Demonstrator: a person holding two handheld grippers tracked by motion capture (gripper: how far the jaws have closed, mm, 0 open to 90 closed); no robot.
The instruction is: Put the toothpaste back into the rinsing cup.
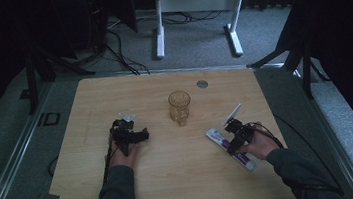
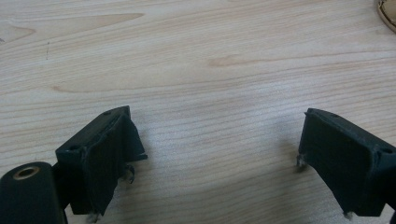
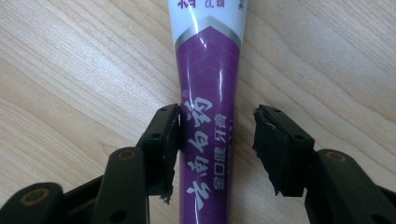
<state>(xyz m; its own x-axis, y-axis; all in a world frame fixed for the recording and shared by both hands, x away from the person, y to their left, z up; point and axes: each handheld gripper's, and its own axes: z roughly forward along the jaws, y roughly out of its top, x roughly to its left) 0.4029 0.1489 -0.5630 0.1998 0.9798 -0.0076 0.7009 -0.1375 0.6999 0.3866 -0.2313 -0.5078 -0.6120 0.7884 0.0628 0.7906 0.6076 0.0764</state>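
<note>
A purple and white toothpaste tube [image 1: 221,141] lies flat on the wooden table [image 1: 175,190] at the right. My right gripper [image 1: 233,137] hangs over it. In the right gripper view the tube [image 3: 208,93] runs between the open jaws; the left pad [image 3: 163,140] touches its side and the right pad [image 3: 275,149] stands a little apart. My left gripper [image 1: 128,134] rests at the left of the table, open with only bare wood between its pads [image 2: 107,158]. An amber glass [image 1: 179,106] stands upright in the middle of the table, between the two grippers.
A small round grommet [image 1: 202,84] sits in the table top behind the glass. A white desk frame [image 1: 194,12] and cables stand on the floor beyond the far edge. The glass rim [image 2: 388,11] shows at the top right of the left gripper view.
</note>
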